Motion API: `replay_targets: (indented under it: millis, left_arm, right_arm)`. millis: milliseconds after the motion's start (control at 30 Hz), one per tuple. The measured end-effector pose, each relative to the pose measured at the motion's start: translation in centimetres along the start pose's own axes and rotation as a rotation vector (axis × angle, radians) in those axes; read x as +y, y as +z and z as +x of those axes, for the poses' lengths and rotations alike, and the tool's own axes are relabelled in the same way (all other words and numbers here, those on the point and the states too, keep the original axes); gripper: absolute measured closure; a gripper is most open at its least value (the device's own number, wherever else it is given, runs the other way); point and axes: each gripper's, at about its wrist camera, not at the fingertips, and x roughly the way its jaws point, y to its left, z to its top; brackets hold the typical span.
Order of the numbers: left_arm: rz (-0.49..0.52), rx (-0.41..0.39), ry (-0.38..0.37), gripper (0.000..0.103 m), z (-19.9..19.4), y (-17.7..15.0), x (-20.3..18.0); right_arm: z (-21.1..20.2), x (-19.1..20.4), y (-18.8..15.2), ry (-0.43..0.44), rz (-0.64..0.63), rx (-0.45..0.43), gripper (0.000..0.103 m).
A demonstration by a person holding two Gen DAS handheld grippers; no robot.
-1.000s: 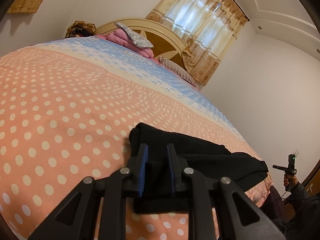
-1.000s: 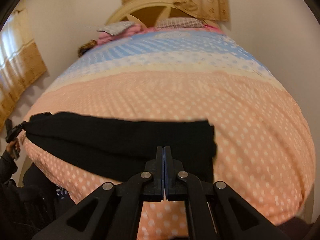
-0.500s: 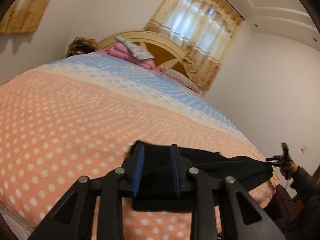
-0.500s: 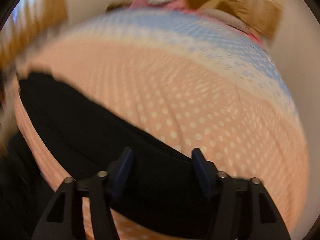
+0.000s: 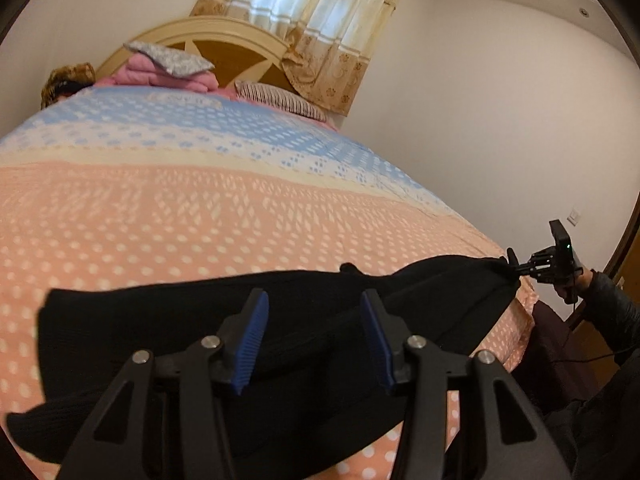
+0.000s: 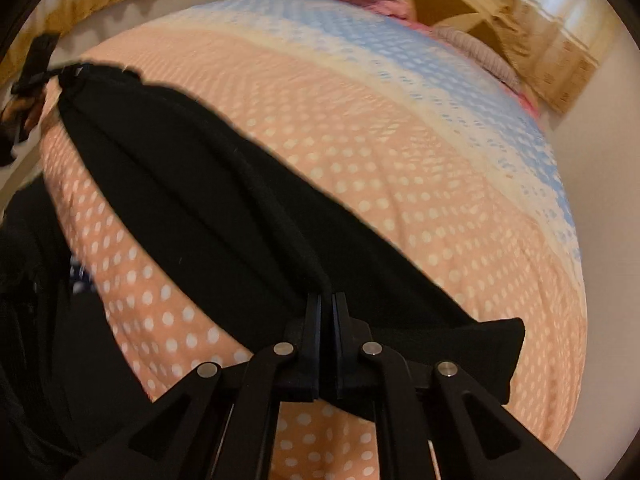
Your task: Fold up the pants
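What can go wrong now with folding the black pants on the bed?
1. The right gripper pinches only a thin ridge of the pants; it may slip out when pulled.
2. The left gripper is open over the cloth, so that end lies free and may drag or bunch.
3. The pants lie near the bed edge and may slide off.

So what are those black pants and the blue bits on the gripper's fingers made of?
The pants look like a soft, matte ribbed knit, perhaps wool or a cotton blend: fine ribs show in the cloth and it drapes limply. The blue pads on the left gripper look like ridged rubber or soft plastic, judging by their fine grooves; I can't tell which.
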Motion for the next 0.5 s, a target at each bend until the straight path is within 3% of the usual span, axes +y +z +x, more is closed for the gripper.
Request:
replay_targets:
  millis: [267,500]
  left_arm:
    - [0.017,0.056,-0.049,0.053,1.1,-0.9,-1.9]
    - [0.004,0.091,-0.055,0.053,0.0,-2.8,-1.6]
  right_arm:
    - [2.4,1.1,0.9,0.033,-0.072,0.091,0.097]
    - [1.7,3.2,-5.2,0.092,-0.045,0.174,0.097]
